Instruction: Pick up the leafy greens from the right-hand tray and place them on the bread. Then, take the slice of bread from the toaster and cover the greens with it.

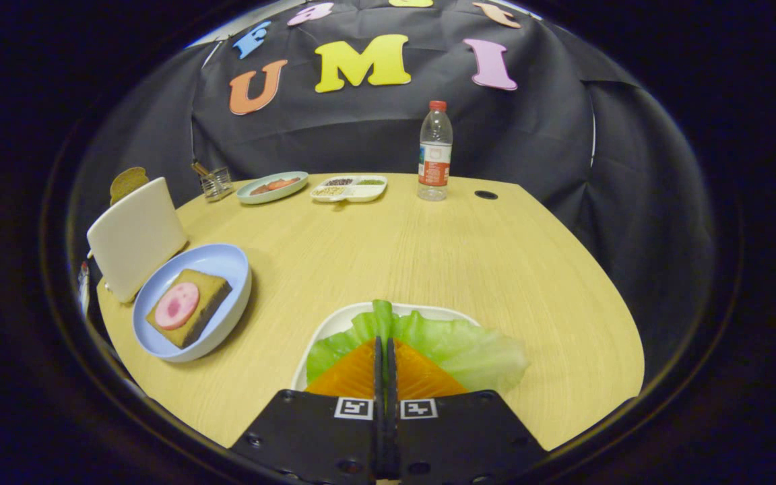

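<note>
A: Item one, gripper [385, 340]?
B: Fingers pressed together, pinching the leafy greens [455, 343] over the white tray [334, 330].
A: Item two, bread [189, 308]?
B: Ten o'clock of the fingers, on a blue plate [226, 263], a pink slice [176, 305] on top.
A: Toaster [137, 236]?
B: Just behind that plate, a bread slice [128, 182] sticking up.

**Colours on the pale wooden table**

The light woodgrain table [428, 256] carries a pale green ruffled lettuce leaf [455, 343] on a white tray [334, 323]. A light blue round plate [226, 259] holds brown bread [206, 286] topped with a pink sausage slice [176, 305]. The cream toaster [135, 236] shows a brown slice [128, 182]. The clear bottle [434, 153] has a red cap and a red label.
</note>
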`<state>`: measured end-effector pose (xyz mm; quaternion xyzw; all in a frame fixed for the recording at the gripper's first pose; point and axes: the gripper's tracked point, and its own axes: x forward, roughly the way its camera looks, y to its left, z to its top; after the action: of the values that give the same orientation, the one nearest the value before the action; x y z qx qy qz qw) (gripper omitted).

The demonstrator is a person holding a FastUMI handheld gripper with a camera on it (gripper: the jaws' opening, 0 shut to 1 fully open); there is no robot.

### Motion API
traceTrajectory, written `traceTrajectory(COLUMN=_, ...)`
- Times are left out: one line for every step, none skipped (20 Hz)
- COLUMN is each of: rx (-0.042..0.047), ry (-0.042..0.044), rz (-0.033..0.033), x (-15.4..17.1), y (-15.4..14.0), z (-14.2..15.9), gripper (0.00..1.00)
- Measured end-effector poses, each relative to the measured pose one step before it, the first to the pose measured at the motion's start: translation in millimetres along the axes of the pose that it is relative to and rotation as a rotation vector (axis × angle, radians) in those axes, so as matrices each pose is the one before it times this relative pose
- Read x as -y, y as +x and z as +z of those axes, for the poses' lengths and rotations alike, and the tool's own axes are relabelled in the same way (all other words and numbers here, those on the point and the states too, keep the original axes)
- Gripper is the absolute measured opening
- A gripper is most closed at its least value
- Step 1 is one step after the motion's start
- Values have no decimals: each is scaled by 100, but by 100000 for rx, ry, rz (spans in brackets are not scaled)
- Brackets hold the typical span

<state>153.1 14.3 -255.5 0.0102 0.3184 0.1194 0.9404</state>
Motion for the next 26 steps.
traceTrajectory(rx=1822, ry=480, rz=14, x=-77, y=-356, z=428, gripper=0)
traceTrajectory(rx=1615, ry=520, rz=343, x=-112, y=-414, z=424, gripper=0)
traceTrajectory(rx=1837, ry=688, rz=252, x=-133, y=-420, z=484, gripper=0)
traceTrajectory(rx=1987, ry=990, rz=317, x=-101, y=-341, z=529, gripper=0)
traceTrajectory(rx=1953, ry=1209, rz=463, x=-131, y=-371, z=454, gripper=0)
traceTrajectory(rx=2145, ry=1004, rz=241, x=-75, y=-393, z=539, gripper=0)
traceTrajectory(rx=2064, ry=856, rz=-13, x=38, y=-327, z=505, gripper=0)
traceTrajectory(rx=2143, ry=820, rz=86, x=-49, y=-396, z=540, gripper=0)
traceTrajectory(rx=2111, ry=735, rz=-15, x=-24, y=-337, z=575, gripper=0)
traceTrajectory(rx=2288, ry=643, rz=-30, x=-68, y=-392, z=478, gripper=0)
traceTrajectory(rx=2201, ry=539, rz=110, x=-63, y=-288, z=529, gripper=0)
traceTrajectory(rx=1887, ry=181, rz=45, x=-111, y=-311, z=568, gripper=0)
traceTrajectory(rx=1657, ry=31, rz=88, x=-146, y=-339, z=538, gripper=0)
traceTrajectory(rx=1069, ry=69, rz=672, x=-338, y=-362, z=543, gripper=0)
traceTrajectory(rx=992, ry=-125, rz=675, x=-488, y=-345, z=500, gripper=0)
traceTrajectory(rx=1104, ry=-740, rz=686, x=-570, y=-309, z=642, gripper=0)
traceTrajectory(rx=1062, ry=-1108, rz=673, x=-667, y=-354, z=597, gripper=0)
traceTrajectory(rx=1111, ry=-1075, rz=668, x=-723, y=-289, z=667, gripper=0)
traceTrajectory(rx=1169, ry=-784, rz=1205, x=-976, y=-238, z=611, gripper=0)
traceTrajectory(rx=866, ry=-727, rz=1097, x=-983, y=-292, z=571, gripper=0)
traceTrajectory(rx=744, ry=-975, rz=1284, x=-1073, y=-170, z=408, gripper=0)
traceTrajectory(rx=526, ry=-1429, rz=1294, x=-1143, y=-108, z=512, gripper=0)
traceTrajectory(rx=525, ry=-1187, rz=1537, x=-1238, y=-59, z=390, gripper=0)
traceTrajectory(rx=467, ry=-751, rz=1859, x=-1381, y=-61, z=461, gripper=0)
traceTrajectory(rx=167, ry=-646, rz=1696, x=-1346, y=58, z=290, gripper=0)
traceTrajectory(rx=81, ry=-792, rz=1264, x=-1329, y=114, z=296, gripper=0)
